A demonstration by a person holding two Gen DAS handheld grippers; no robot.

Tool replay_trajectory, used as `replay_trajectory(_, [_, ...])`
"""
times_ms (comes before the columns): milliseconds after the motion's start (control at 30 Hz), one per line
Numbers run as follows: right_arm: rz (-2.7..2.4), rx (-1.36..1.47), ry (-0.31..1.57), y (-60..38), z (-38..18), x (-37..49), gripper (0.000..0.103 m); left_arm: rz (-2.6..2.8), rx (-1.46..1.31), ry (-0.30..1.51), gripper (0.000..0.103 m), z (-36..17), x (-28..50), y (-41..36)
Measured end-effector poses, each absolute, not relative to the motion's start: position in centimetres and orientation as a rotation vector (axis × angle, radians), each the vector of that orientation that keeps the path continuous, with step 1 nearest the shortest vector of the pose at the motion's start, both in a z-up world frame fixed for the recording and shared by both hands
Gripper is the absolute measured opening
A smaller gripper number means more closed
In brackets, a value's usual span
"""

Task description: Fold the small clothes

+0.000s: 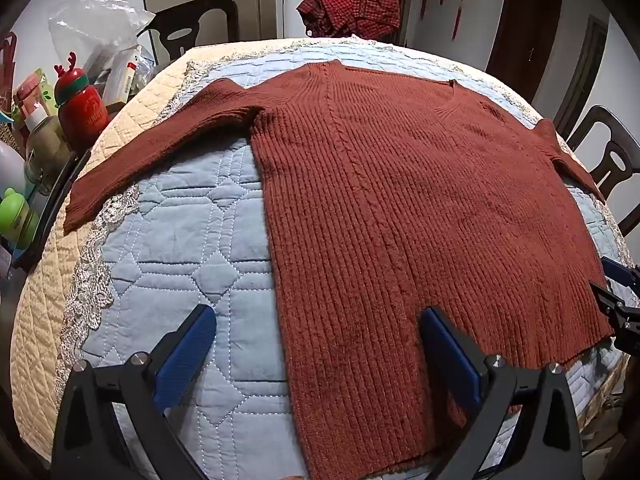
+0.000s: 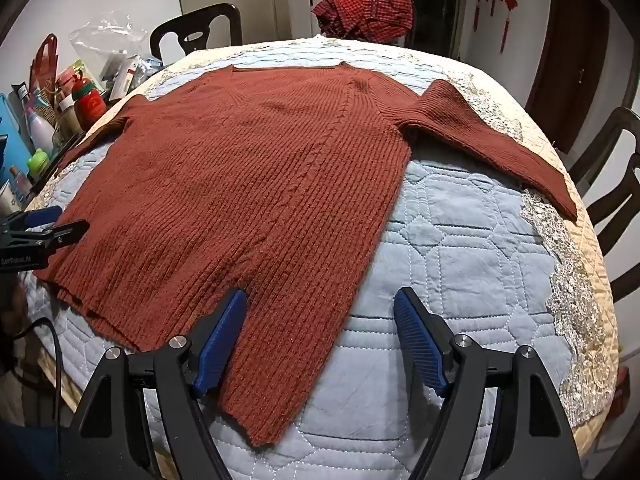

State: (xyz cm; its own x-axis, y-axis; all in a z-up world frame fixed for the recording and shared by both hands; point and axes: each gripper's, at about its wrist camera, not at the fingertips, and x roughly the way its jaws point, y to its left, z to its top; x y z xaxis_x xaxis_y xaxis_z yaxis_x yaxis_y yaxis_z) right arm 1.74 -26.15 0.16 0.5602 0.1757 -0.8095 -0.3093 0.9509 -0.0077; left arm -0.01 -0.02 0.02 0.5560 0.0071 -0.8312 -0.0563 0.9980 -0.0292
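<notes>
Sweater (image 1: 400, 208) — a rust-brown ribbed knit one — lay spread flat, front up, on the blue quilted cover (image 1: 180, 264) of the table, with both sleeves stretched out to the sides and the neckline at the far edge. I kept my left gripper (image 1: 316, 344) low over the near left corner of the hem; its blue pads (image 1: 188, 344) stood wide apart, one over the quilt and the other over the knit, and they held nothing. My right gripper (image 2: 320, 328) was at the other hem corner in the same manner — jaws apart, the left pad over the sweater, the right pad over the bare cover. At the far end of the table a red checked garment (image 1: 354, 10) lay in a heap. On my left side stood a red bottle with antlers (image 1: 82, 108) among other bottles, and dark chairs (image 1: 192, 20) stood around the table.
</notes>
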Motion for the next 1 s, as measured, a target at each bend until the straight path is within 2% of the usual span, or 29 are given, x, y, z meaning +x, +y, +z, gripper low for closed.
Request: replay_trajectory(1000, [0.288,-0.159,0.92,-26.14,0.06,1.67,0.078,0.037,-0.053,0.942,0.103,0.73,-0.24,-0.53])
